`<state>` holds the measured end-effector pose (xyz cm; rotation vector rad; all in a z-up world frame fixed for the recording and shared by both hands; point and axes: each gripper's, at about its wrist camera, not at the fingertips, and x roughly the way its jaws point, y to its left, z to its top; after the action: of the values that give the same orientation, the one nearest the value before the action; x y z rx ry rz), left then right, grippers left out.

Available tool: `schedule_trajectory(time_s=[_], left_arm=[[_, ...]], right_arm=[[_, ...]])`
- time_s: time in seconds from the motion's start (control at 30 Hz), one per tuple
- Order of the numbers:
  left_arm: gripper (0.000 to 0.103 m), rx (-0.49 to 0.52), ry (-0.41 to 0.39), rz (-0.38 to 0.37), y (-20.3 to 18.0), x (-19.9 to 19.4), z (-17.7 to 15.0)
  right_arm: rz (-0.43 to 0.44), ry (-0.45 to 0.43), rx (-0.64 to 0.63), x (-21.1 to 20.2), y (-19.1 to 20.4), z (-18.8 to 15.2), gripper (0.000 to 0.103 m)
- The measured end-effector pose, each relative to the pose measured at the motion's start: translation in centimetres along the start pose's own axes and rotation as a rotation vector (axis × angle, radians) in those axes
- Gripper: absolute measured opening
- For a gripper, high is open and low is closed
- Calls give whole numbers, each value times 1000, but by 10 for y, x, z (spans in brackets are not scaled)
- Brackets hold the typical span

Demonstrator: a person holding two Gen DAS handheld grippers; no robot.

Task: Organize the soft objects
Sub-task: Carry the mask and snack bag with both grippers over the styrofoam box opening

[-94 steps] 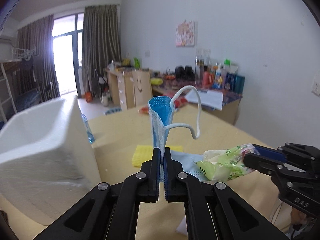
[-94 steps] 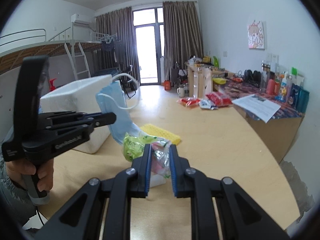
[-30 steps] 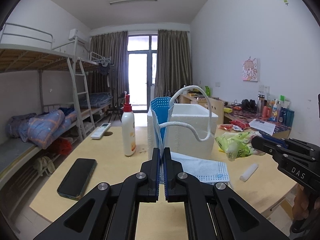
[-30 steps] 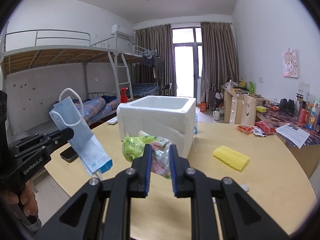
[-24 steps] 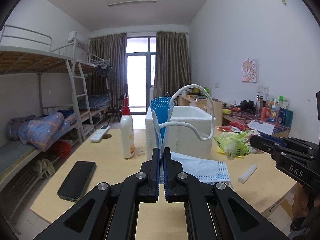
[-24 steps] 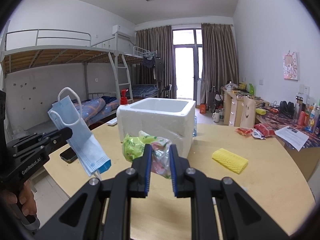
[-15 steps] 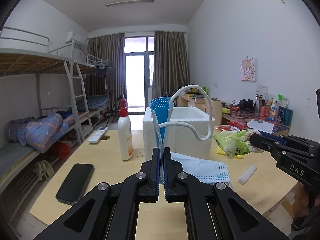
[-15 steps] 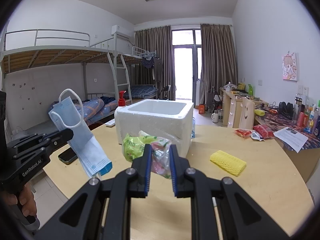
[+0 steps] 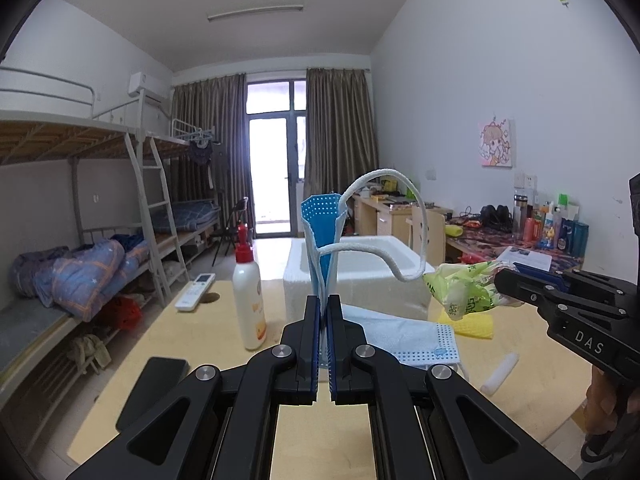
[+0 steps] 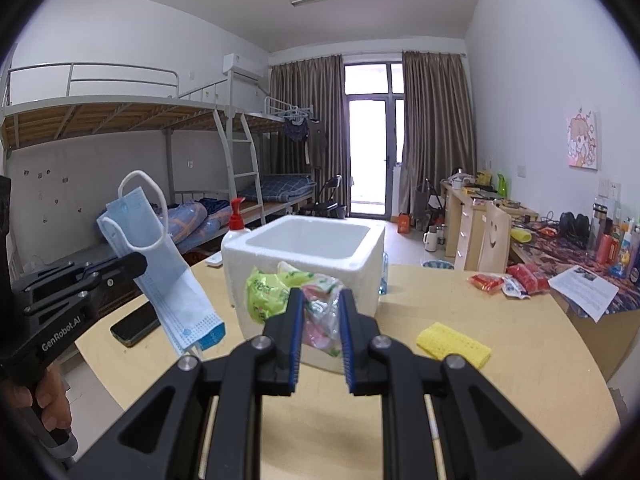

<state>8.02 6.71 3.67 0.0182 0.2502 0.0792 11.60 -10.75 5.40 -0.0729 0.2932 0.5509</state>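
A white pump bottle with a red top (image 9: 249, 304) stands near a black phone (image 9: 154, 386) on the pale wooden table (image 9: 192, 328).

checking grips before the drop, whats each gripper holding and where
Left gripper pinches the mask near its middle. Right gripper clamps the plastic bag by its bunched end.

Ahead of me, a white-walled dorm room: metal bunk beds (image 10: 120, 128) with a ladder (image 9: 154, 216) along the left wall, brown curtains (image 10: 434, 132) framing a bright glass balcony door (image 10: 366, 140), a cluttered desk (image 9: 516, 240) on the right, a cartoon picture (image 9: 496, 144) above it, a ceiling tube light (image 9: 256, 12).
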Motion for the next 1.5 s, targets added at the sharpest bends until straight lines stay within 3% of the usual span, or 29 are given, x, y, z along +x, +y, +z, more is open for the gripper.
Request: schedule_trajectory(time_s=[0.43, 0.87, 1.5], left_arm=[[3, 6, -20, 6, 3, 18, 34], [3, 19, -21, 19, 8, 35, 50], [3, -16, -1, 8, 24, 94, 74]], right_arm=[[8, -30, -12, 15, -7, 36, 20], [21, -30, -20, 38, -14, 49, 20], [9, 7, -25, 91, -16, 71, 20]])
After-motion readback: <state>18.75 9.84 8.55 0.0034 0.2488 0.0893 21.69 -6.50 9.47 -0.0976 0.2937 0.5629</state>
